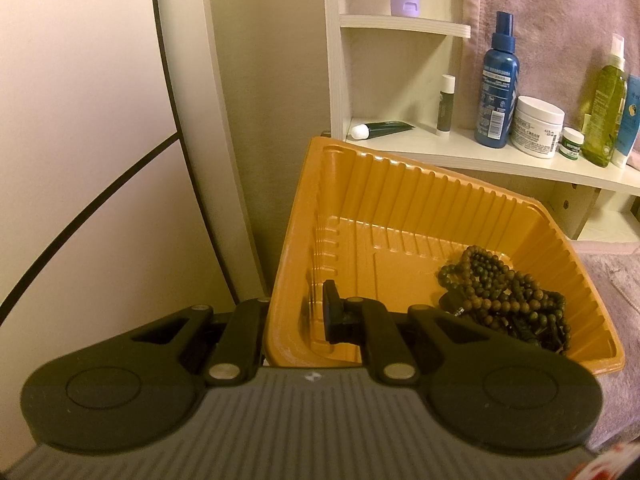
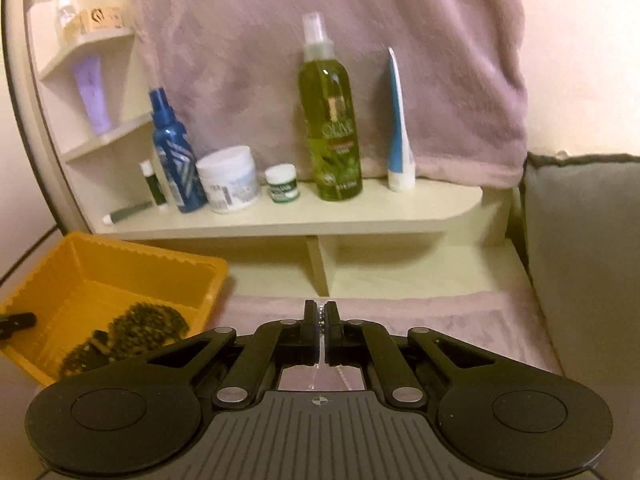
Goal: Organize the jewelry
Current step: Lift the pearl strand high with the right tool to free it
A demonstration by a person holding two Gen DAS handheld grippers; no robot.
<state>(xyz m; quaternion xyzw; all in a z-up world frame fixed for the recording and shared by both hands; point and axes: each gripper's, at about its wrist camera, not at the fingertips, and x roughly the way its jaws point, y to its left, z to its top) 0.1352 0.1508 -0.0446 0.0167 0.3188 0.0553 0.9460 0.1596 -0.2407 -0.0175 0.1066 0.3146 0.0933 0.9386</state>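
Warm, yellowish light fills the room. A cream shelf unit [image 2: 288,216] with small corner shelves [image 2: 86,46] stands against the plain pale wall [image 1: 80,80], a pinkish fleece blanket [image 2: 320,60] hanging behind it and spreading over the surface below. A grey cushion [image 2: 580,240] sits off to the right.

A: Left gripper [image 1: 298,312] state?
B: Clamped on the near-left wall of the orange tray [image 1: 400,196]; one finger inside, one outside.
A: Tray contents?
B: Dark beaded necklace [image 1: 504,292] piled in the right corner.
A: Background?
B: White shelf [image 1: 460,152] carrying a blue spray bottle [image 1: 497,92], white cream jar [image 1: 538,126], green bottle [image 1: 606,112].
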